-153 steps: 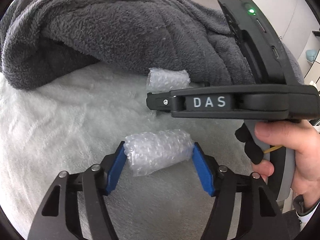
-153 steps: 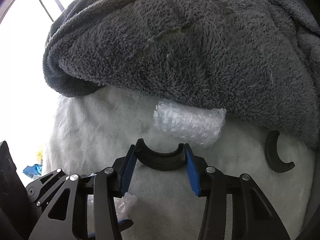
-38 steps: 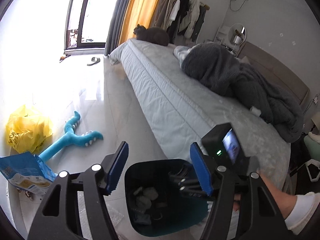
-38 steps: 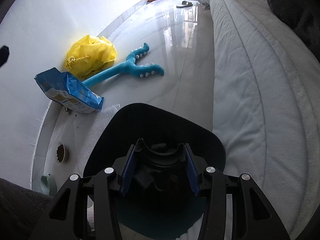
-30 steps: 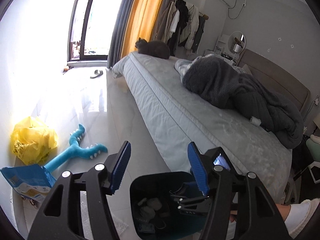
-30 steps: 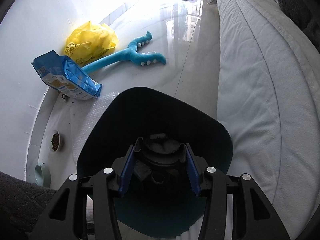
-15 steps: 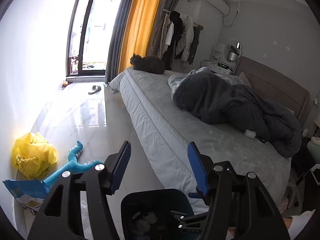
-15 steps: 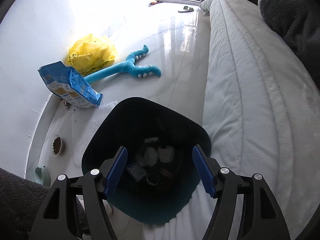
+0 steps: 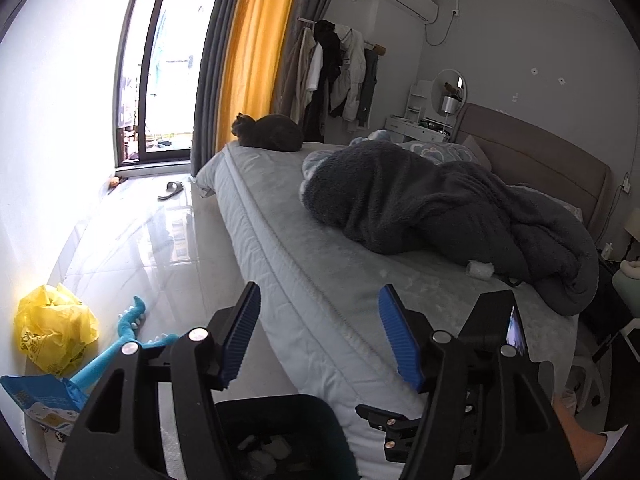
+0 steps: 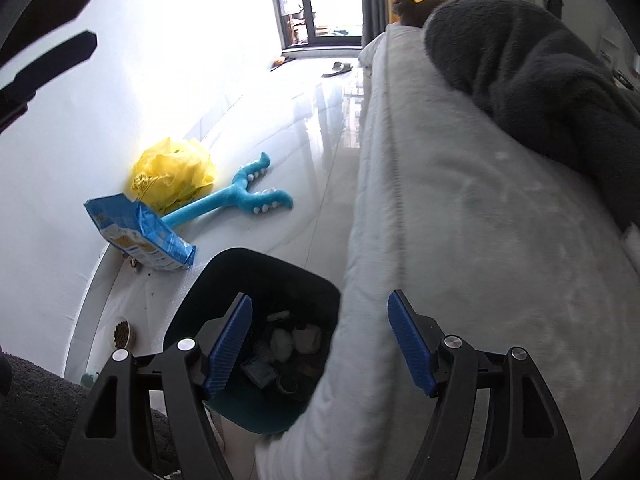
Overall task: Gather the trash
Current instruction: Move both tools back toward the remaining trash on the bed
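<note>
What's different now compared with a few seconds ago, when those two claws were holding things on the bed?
The left gripper let go of its bubble-wrap roll and the right gripper its black curved plastic piece, over the dark bin. Both now stand empty, jaws opening, and look back up toward the bed. Unchanged: one bubble-wrap roll by the grey fleece blanket.

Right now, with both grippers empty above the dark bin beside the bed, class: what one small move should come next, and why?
Probably swing the left gripper, jaws opening with nothing between them, toward the white bubble-wrap wad lying on the pale bed cover against the dark grey fleece blanket. The dark bin already holds scraps, and that wad looks like the trash left on the bed.
</note>
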Demonstrator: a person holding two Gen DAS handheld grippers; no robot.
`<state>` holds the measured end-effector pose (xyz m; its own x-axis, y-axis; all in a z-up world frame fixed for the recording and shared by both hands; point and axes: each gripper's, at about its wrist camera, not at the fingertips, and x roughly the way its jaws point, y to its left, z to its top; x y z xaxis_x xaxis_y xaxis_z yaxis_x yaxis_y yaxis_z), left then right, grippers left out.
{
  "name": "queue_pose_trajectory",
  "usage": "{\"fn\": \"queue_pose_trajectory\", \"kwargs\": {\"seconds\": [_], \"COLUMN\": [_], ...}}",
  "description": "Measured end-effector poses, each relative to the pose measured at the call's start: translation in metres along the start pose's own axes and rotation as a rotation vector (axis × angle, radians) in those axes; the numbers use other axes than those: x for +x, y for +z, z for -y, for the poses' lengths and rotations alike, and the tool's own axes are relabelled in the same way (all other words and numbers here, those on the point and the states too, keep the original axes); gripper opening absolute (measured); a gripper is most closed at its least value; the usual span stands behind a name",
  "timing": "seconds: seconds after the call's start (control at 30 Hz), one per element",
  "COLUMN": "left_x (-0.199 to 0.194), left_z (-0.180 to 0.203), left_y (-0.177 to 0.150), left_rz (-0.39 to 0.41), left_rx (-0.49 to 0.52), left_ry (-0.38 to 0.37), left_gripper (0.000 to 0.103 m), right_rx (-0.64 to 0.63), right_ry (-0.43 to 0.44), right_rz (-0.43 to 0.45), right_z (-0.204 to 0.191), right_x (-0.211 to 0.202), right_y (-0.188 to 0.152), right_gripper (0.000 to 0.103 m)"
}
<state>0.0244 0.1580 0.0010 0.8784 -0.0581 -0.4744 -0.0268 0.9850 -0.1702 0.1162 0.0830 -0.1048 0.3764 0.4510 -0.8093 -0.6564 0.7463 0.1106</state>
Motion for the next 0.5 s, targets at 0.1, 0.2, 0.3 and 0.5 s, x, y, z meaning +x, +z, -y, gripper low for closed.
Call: {"fn": "queue_pose_trajectory", "kwargs": {"seconds": [0.1, 0.2, 0.3, 0.5], "left_x": [0.008, 0.017, 0.027, 0.056], "left_z": [0.017, 0.034, 0.049, 0.078], "left_y": [0.001, 0.001, 0.003, 0.013], "left_rz": [-0.009, -0.023, -0.025, -0.038], "left_rx": [0.011, 0.032, 0.045, 0.037], "left_ry": [-0.021, -0.044, -0.064, -0.112], "left_gripper": [0.067, 0.070, 0.074, 0.079], "right_rx": [0.026, 0.043, 0.067, 0.151], "right_ry": [-0.015, -0.035, -0.063, -0.114], "right_rz": [0.023, 0.042, 0.063, 0.119], "right_z": [0.018, 0.036, 0.055, 0.106], "right_x": [-0.012, -0.023, -0.032, -0.051], "right_y": [-0.003, -0.007, -0.008, -0.008], "right_gripper": [0.072, 0.072, 0.072, 0.072]}}
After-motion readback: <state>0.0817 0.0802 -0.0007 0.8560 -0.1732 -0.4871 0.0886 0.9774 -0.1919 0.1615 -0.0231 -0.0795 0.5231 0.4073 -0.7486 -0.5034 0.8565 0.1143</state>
